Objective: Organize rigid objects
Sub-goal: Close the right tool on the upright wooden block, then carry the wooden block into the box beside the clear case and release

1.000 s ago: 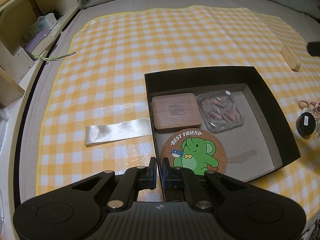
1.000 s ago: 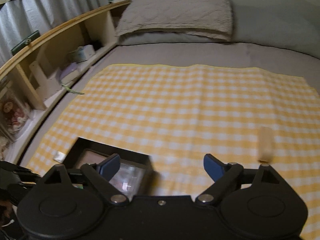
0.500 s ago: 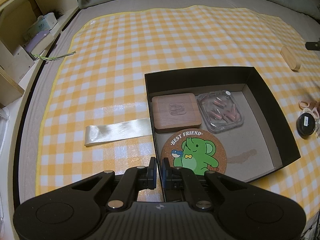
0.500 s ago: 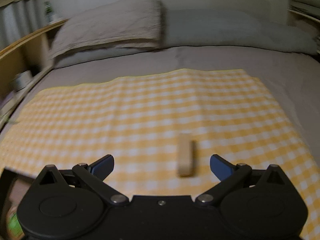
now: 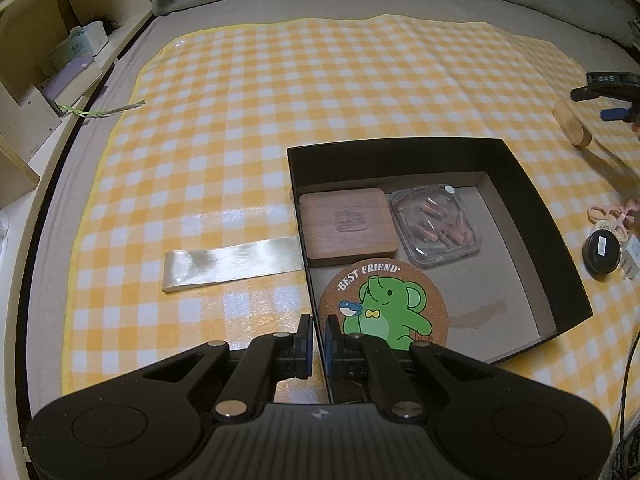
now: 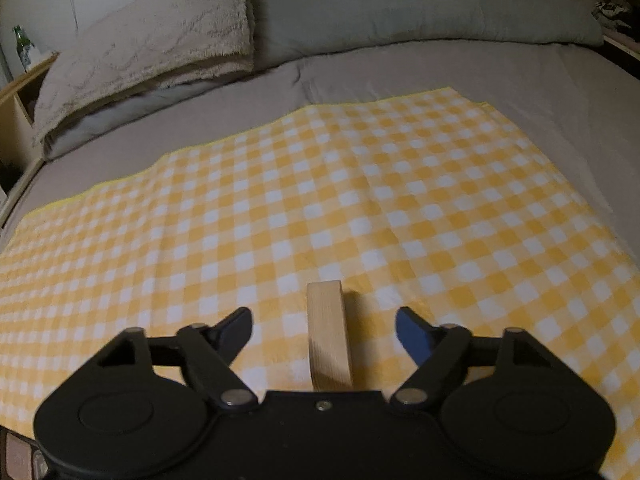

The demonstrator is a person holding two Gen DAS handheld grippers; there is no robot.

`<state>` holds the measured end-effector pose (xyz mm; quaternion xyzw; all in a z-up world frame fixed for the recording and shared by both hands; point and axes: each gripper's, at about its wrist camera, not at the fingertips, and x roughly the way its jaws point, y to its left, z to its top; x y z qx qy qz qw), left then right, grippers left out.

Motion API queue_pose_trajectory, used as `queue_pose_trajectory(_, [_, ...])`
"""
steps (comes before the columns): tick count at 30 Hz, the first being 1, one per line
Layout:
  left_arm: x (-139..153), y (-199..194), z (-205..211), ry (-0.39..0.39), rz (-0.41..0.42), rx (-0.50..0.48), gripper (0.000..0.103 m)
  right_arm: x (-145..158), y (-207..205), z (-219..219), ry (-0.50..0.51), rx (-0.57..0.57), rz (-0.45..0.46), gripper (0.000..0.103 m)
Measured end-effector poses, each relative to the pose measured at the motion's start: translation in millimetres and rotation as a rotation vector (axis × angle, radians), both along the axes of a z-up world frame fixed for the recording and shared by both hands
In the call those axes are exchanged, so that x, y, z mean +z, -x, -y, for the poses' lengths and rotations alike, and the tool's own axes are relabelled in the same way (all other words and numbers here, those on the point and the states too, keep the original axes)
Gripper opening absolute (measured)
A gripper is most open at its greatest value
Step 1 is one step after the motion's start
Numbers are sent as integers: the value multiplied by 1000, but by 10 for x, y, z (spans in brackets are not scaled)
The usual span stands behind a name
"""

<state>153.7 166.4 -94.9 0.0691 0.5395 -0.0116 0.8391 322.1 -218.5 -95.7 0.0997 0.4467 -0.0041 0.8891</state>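
A black box (image 5: 532, 196) sits on the yellow checked cloth. It holds a square wooden coaster (image 5: 347, 227), a clear case of pink clips (image 5: 435, 224) and a round cork coaster with a green elephant (image 5: 386, 308). My left gripper (image 5: 316, 338) is shut on the box's near left wall. My right gripper (image 6: 324, 326) is open, its fingers on either side of a light wooden piece (image 6: 329, 340) that stands on edge on the cloth. The wooden piece also shows in the left wrist view (image 5: 572, 128) at far right.
A folded cream ribbon (image 5: 232, 262) lies left of the box. A black round tin (image 5: 602, 250), pink hair ties (image 5: 612, 214) and a white plug (image 5: 632, 260) lie right of it. Wooden shelves (image 5: 44, 80) run along the left. Pillows (image 6: 152, 48) lie at the far end.
My right gripper has swung right and moved down to the wooden piece, which now stands between its open fingers. The left gripper and the box have not moved.
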Motion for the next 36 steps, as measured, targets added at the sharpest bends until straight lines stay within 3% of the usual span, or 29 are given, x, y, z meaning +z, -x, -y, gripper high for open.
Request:
queue_pose_trajectory(9, [-10, -9, -25, 16, 1, -5, 7, -208, -167, -112, 88, 17, -89, 53])
queue_pose_trajectory(15, [-10, -8, -10, 11, 0, -5, 7, -231, -189, -149, 95, 46, -111, 25])
queue_pose_trajectory(25, [-4, -10, 2, 7, -2, -5, 7, -111, -126, -243, 144, 91, -120, 24])
queue_pose_trajectory(30, [-4, -19, 13, -4, -3, -9, 7, 166, 23, -224, 81, 77, -52, 24])
queue_pose_trajectory(36, [-13, -39, 22, -15, -6, 1, 6, 598, 341, -467, -7, 147, 42, 24])
